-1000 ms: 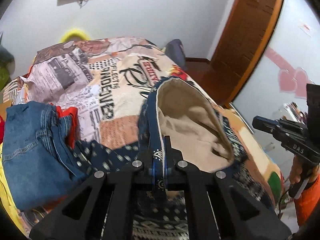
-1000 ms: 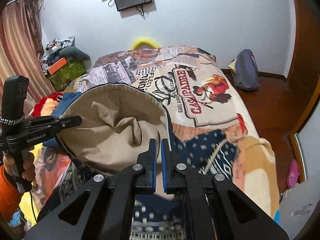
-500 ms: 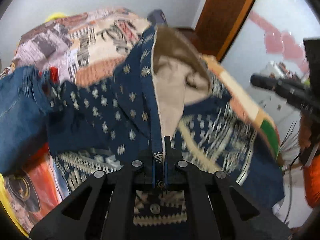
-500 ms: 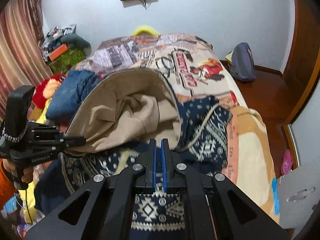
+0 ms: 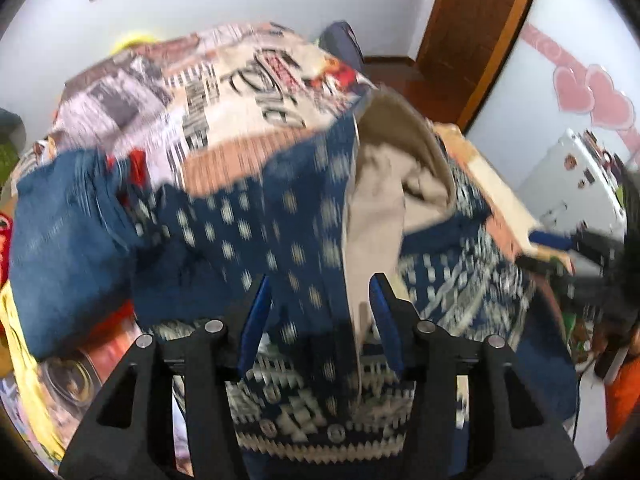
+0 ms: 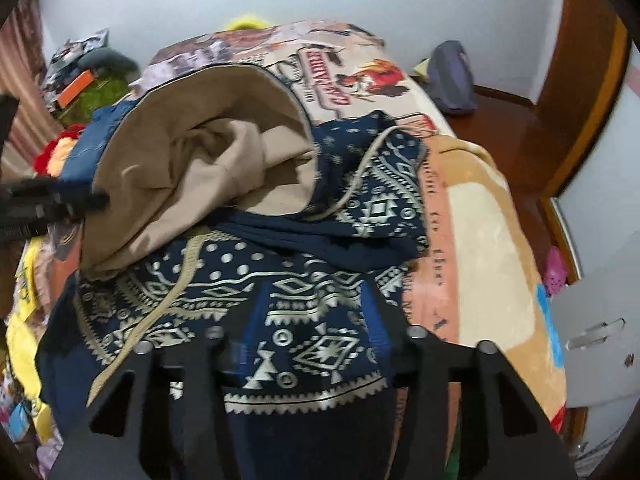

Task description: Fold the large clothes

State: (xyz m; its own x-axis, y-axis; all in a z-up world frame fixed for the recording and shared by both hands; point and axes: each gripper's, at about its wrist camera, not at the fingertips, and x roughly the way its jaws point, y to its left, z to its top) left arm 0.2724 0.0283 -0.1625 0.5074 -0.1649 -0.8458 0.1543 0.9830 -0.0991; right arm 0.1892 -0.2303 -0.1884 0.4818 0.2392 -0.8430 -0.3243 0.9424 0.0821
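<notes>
Both grippers letting go of a navy patterned hoodie (image 6: 304, 320) on a bed w/ printed blanket (image 6: 472, 216).

Left gripper (image 5: 318, 312) & right gripper (image 6: 316, 320) jaws are opening, fabric between but unpinched; tan-lined hood (image 6: 208, 152) flopped over the body. Step looks like a fold being laid down; next likely needs regrasping an edge or sleeve.

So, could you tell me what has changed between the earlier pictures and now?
Both grippers, left and right, carried the navy patterned garment down onto the bed. Their jaws, clamped on its edge a second ago, are now opening, with fabric loose between them. The jeans stayed put.
</notes>
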